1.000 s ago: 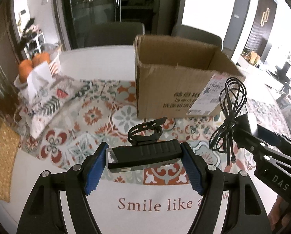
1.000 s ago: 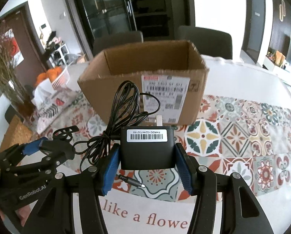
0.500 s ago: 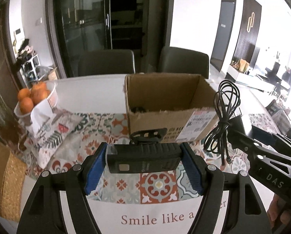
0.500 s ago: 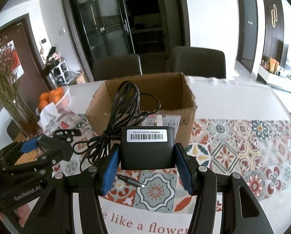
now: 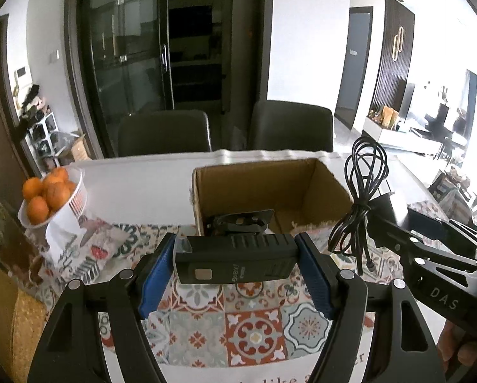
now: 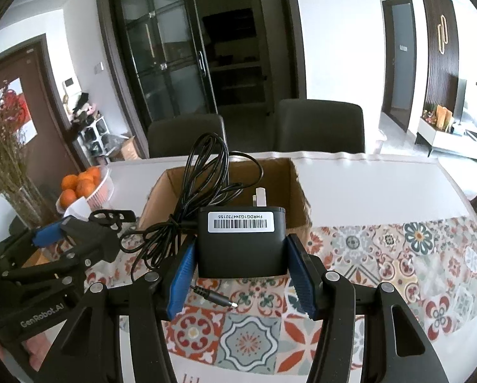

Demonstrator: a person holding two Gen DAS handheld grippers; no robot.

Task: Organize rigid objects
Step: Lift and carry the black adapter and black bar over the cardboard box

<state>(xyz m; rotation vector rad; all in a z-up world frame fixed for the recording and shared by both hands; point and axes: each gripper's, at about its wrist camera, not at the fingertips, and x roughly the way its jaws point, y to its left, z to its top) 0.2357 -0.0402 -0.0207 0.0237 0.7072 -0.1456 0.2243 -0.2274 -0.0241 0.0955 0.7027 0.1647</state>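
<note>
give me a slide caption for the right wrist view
Right hand-held gripper carrying a black power adapter toward the cardboard box.

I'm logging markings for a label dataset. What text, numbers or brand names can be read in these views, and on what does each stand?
"FHRDG1G2447732155", seen upside down, with a barcode: white sticker on the power adapter.
"DAS": arm of the right gripper.
"GenRobot.AI": arm of the left gripper.
Small brand print on the black light: too blurred to read.
Cursive print on the table mat: cut off, unreadable.
</note>
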